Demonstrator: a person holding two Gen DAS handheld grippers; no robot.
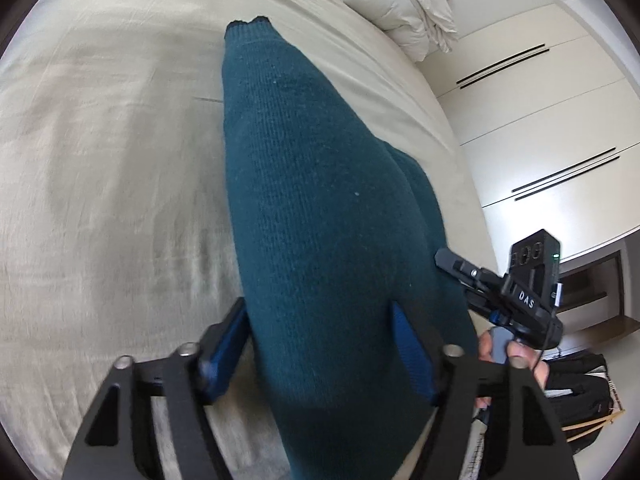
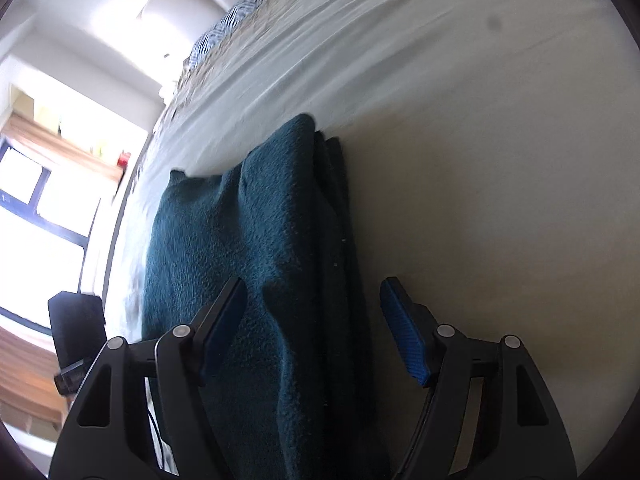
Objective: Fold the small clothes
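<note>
A dark teal knitted garment (image 1: 320, 208) lies on the beige bed sheet (image 1: 112, 160), folded into a long narrow shape. My left gripper (image 1: 320, 320) is open, its blue pads on either side of the garment's near end. The right gripper (image 1: 460, 268) shows at the garment's right edge, held by a hand. In the right wrist view the teal garment (image 2: 264, 248) shows stacked layers along its right side. My right gripper (image 2: 312, 304) is open, jaws wide around the garment's near edge. Whether the pads touch the cloth is unclear.
A white duvet (image 1: 396, 0) is bunched at the far end of the bed. White wardrobe doors (image 1: 540, 120) stand to the right. A striped pillow (image 2: 228, 28) lies at the far end, a window (image 2: 44, 200) and a dark chair (image 2: 76, 328) to the left.
</note>
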